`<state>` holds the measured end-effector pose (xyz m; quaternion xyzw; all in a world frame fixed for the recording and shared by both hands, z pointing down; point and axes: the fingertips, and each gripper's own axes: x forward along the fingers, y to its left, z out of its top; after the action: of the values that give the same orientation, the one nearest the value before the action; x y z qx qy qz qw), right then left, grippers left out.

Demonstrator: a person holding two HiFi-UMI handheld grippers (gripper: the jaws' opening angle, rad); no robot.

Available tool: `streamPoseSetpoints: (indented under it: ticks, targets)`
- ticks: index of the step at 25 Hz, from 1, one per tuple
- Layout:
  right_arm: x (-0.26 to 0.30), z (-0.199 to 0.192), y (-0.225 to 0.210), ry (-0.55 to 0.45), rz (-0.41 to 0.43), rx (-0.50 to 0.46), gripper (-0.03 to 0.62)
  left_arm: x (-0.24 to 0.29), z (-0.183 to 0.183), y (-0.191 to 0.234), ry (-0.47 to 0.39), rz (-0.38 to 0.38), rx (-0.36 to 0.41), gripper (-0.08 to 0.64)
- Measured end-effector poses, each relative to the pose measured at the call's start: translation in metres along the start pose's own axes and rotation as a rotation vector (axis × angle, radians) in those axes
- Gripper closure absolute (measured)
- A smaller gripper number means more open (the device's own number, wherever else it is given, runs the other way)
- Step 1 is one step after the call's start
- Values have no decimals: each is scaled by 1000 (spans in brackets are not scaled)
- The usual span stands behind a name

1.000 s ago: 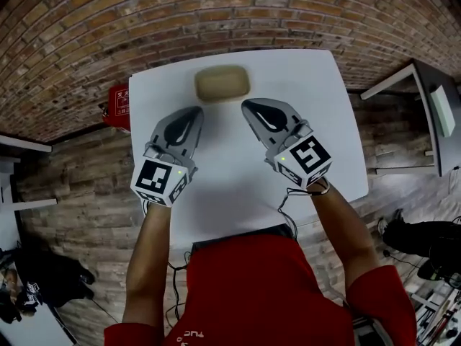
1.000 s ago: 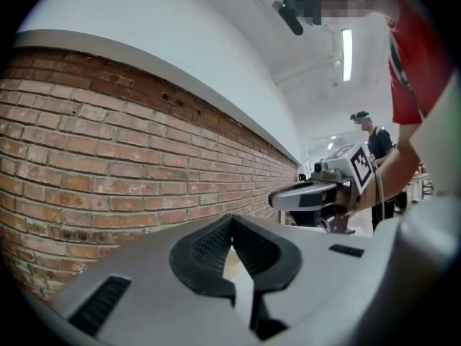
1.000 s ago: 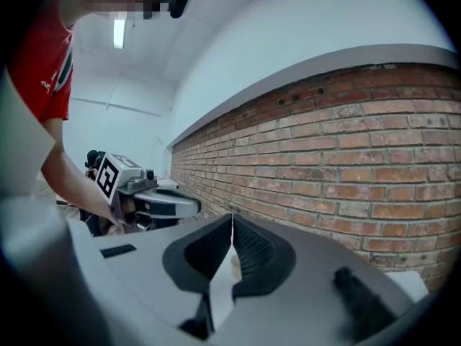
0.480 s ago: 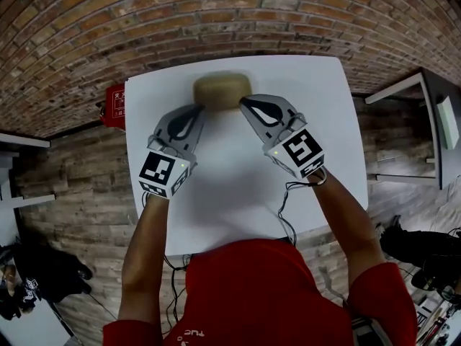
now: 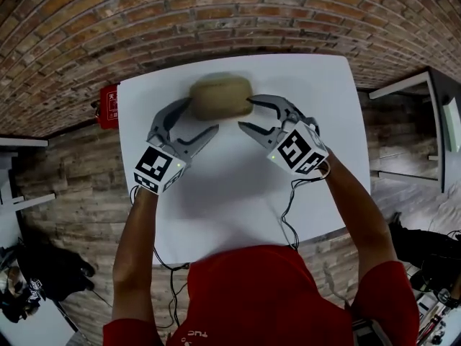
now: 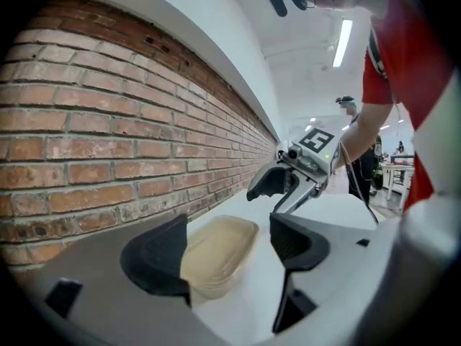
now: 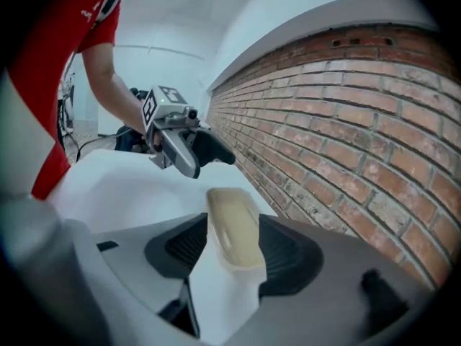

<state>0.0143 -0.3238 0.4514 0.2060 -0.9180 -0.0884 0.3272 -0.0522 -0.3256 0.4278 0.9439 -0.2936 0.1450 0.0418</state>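
While both claws gape open, a tan dish [image 5: 220, 96] lies between them at the white table's [image 5: 238, 193] far edge.
Nearest the camera, a person in a red shirt [image 5: 266, 294] stretches both forearms over the table. Farther out, the left gripper [image 5: 198, 117] has its jaws spread wide about the dish's left end (the dish sits closer to the outer jaw). The right gripper [image 5: 248, 114] has its jaws just as wide, with the dish's right end between the pads, though contact cannot be told. Beyond the dish and the table rises a brick wall [image 5: 180, 20].
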Motion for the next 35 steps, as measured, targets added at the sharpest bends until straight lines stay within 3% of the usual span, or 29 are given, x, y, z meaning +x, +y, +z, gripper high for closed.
streamPoseSetpoints:
  ticks: [3, 9, 17, 23, 29, 35]
  targets:
    - [9, -15, -3, 68, 27, -128, 357, 9, -18, 4, 76, -62, 57, 141]
    - [23, -37, -1, 176, 75, -387, 327, 26, -56, 27, 221, -150, 109, 35]
    - [37, -58, -4, 243, 89, -501, 321, 46, -86, 39, 356, -287, 136, -3]
    - [46, -69, -7, 276, 95, -590, 322, 59, -88, 36, 353, -316, 147, -4]
    - [45, -67, -7, 274, 164, -579, 334, 63, -87, 39, 346, -299, 212, -2]
    - [38, -59, -7, 324, 384, -405, 351, 63, -85, 41, 333, -270, 244, -2]
